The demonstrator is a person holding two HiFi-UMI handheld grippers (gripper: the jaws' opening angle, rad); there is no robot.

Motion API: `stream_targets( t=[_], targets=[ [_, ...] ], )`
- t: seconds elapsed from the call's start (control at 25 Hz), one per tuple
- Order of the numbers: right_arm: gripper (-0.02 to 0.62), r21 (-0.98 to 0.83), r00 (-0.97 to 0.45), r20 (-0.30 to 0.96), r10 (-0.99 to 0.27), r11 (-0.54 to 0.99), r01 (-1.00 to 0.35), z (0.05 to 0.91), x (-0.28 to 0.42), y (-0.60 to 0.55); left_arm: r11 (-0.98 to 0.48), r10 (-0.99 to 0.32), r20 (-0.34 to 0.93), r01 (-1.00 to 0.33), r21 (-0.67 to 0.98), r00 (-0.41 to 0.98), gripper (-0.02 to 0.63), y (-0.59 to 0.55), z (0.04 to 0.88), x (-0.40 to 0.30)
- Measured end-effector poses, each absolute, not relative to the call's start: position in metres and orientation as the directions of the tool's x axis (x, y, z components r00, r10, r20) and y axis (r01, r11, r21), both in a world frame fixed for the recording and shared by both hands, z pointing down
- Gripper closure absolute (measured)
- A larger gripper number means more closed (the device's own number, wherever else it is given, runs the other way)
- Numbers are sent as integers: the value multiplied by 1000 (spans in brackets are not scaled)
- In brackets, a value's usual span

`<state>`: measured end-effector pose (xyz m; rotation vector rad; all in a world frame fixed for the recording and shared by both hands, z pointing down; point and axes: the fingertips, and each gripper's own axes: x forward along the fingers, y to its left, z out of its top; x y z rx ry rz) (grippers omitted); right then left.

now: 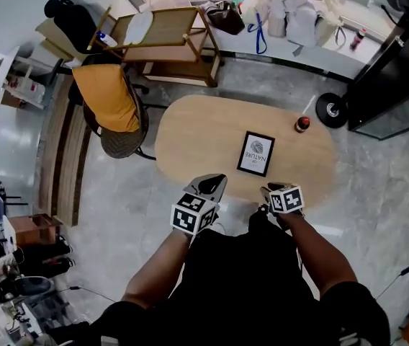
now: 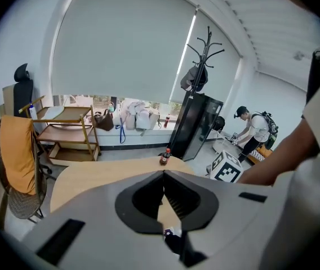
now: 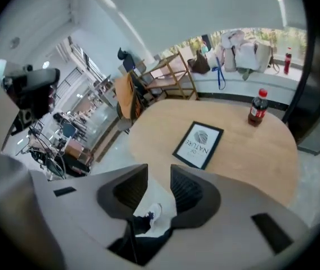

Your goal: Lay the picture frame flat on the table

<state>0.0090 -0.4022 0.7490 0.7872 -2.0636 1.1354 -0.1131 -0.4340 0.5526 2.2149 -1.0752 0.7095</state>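
The black picture frame (image 1: 255,153) with a white print lies flat on the oval wooden table (image 1: 197,132), right of its middle. The right gripper view shows the picture frame (image 3: 199,145) just beyond my jaws. Both grippers hover at the table's near edge, short of the frame. My left gripper (image 1: 215,182) is shut, its jaw tips meeting with nothing between them (image 2: 163,173). My right gripper (image 1: 266,191) stands open with a narrow empty gap (image 3: 159,170). In the left gripper view the frame is hidden behind the jaws.
A cola bottle (image 1: 302,125) stands upright at the table's far right, beyond the frame. A chair draped in orange cloth (image 1: 111,99) sits left of the table, and a wooden cart (image 1: 168,38) stands behind it. A person (image 2: 253,131) bends over at the far right.
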Motion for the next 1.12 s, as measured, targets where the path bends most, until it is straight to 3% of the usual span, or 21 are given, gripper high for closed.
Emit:
stream_targets(
  t=[0.32, 0.52, 0.8, 1.12],
  targets=[
    [582, -508, -647, 586, -488, 401, -762, 607, -29, -356, -610, -517, 597, -753, 245, 613, 601, -376, 509, -162],
    [592, -576, -667, 451, -593, 378, -725, 545, -59, -292, -661, -466, 579, -698, 275, 669, 601, -315, 504, -192],
    [594, -456, -630, 412, -658, 450, -768, 499, -94, -222, -719, -383, 568, -622, 312, 728, 601, -255, 513, -198],
    [594, -430, -597, 418, -685, 430, -794, 490, -73, -200, -776, -359, 557, -571, 267, 749, 601, -221, 500, -174]
  ],
)
